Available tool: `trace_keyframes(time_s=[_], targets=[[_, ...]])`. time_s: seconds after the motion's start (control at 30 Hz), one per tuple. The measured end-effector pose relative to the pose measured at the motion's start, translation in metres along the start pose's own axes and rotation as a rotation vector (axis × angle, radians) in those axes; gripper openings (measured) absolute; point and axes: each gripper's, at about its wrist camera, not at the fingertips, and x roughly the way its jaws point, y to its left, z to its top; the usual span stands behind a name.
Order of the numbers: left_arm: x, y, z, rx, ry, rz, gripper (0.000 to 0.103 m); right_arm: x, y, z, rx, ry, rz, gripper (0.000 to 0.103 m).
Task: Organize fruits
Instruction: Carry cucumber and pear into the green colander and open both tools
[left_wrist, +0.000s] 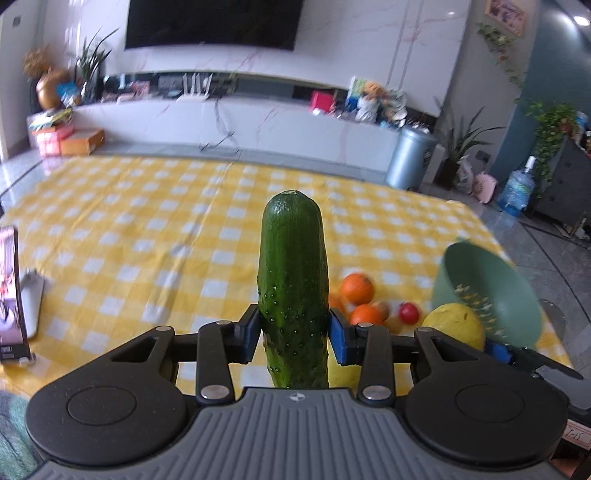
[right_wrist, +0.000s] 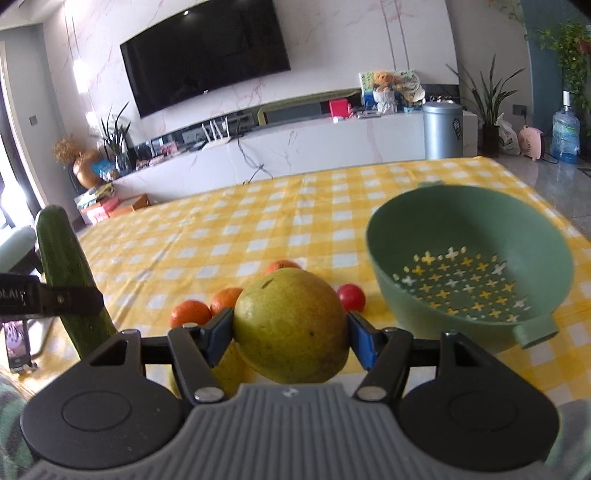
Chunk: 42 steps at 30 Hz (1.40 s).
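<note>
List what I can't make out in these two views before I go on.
- Left wrist view: the cucumber in the left tool hides part of the oranges.
- Left wrist view: the green colander is blurred.
- Right wrist view: the pear in the right tool covers most of the rear orange.
- The cucumber's lower end is hidden behind the tool body.
</note>
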Motion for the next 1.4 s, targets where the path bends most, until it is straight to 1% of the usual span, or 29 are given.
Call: trace_keyframes(time_s=[0.1, 0.2, 0.4, 0.53, 0.63, 0.73, 0.83, 0.93, 1.0, 1.17, 1.3, 1.4], targets=[[-0.009, -0.015, 0.01, 0.032, -0.028, -0.03, 0.043, -0.016, -0.006, 0.011, -0.004, -0.039, 0.005, 0.063], [-0.014, -0.031, 0.022, 0.056, -0.045, -0.084, 0.043, -0.03, -0.013, 0.023, -0.039, -0.07, -0.004, 0.063], [-0.006, -0.065, 0.047, 0.099, -0.048, -0.192, 0.043, -0.042, -0.042, 0.057, -0.086, -0.061, -0.023, 0.063], [0.012, -0.088, 0.066, 0.124, -0.025, -0.277, 0.043, -0.042, -0.067, 0.079, -0.11, -0.023, -0.038, 0.063], [0.029, -0.11, 0.078, 0.141, 0.005, -0.334, 0.043, -0.036, -0.086, 0.09, -0.128, 0.026, -0.057, 0.063], [0.048, -0.127, 0.085, 0.159, 0.04, -0.373, 0.043, -0.024, -0.103, 0.098, -0.148, 0.096, -0.056, 0.063], [0.071, -0.142, 0.086, 0.168, 0.103, -0.41, 0.043, -0.007, -0.112, 0.099, -0.194, 0.167, -0.053, 0.063], [0.096, -0.153, 0.081, 0.18, 0.168, -0.42, 0.043, 0.011, -0.119, 0.097, -0.25, 0.23, -0.063, 0.063], [0.111, -0.16, 0.075, 0.199, 0.197, -0.416, 0.043, 0.023, -0.126, 0.096, -0.27, 0.268, -0.068, 0.063], [0.139, -0.168, 0.064, 0.2, 0.26, -0.408, 0.043, 0.05, -0.14, 0.094, -0.309, 0.364, -0.059, 0.063], [0.155, -0.176, 0.059, 0.215, 0.304, -0.39, 0.043, 0.071, -0.141, 0.088, -0.346, 0.436, -0.035, 0.063], [0.165, -0.179, 0.056, 0.225, 0.33, -0.375, 0.043, 0.082, -0.141, 0.085, -0.385, 0.473, -0.022, 0.063]])
